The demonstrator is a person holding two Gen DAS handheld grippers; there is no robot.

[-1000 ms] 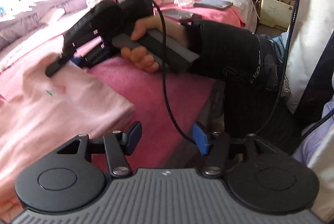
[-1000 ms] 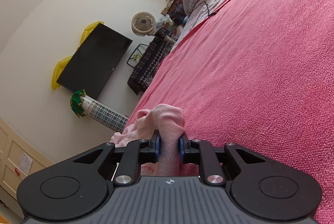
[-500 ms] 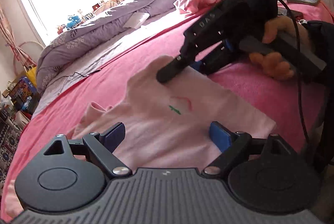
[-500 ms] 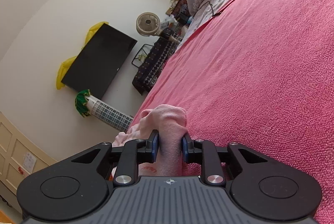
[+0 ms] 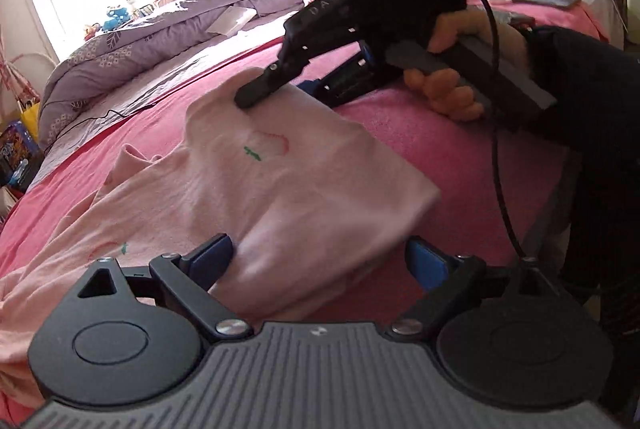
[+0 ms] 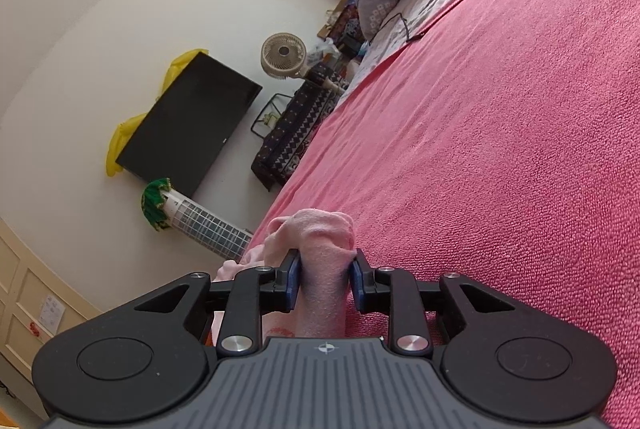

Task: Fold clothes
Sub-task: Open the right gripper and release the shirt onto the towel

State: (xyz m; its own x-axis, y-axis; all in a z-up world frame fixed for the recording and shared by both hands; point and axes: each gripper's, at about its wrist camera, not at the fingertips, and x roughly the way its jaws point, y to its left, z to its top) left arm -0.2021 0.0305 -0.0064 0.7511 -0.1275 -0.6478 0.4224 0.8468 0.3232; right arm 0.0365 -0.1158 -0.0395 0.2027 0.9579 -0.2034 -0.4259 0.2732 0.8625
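Left wrist view: the pale pink knit cotton garment (image 5: 280,189), printed with a small red-and-green motif, lies partly folded on the pink terry-covered bed (image 5: 400,125); the left tongs (image 5: 320,263) have just been opening and stand spread over its near folded edge, gripping nothing. Beyond, the right tongs (image 5: 288,85) bite the far corner; white letters on the housing are too blurred to read. The cloth looks light, soft and limp, likely to sag and crease unless taken at corners or along a fold. Right wrist view: the right tongs (image 6: 324,281) have just been easing apart, yet their blue pads still touch a bunched ridge of the garment (image 6: 320,249). No legible brand or label shows.
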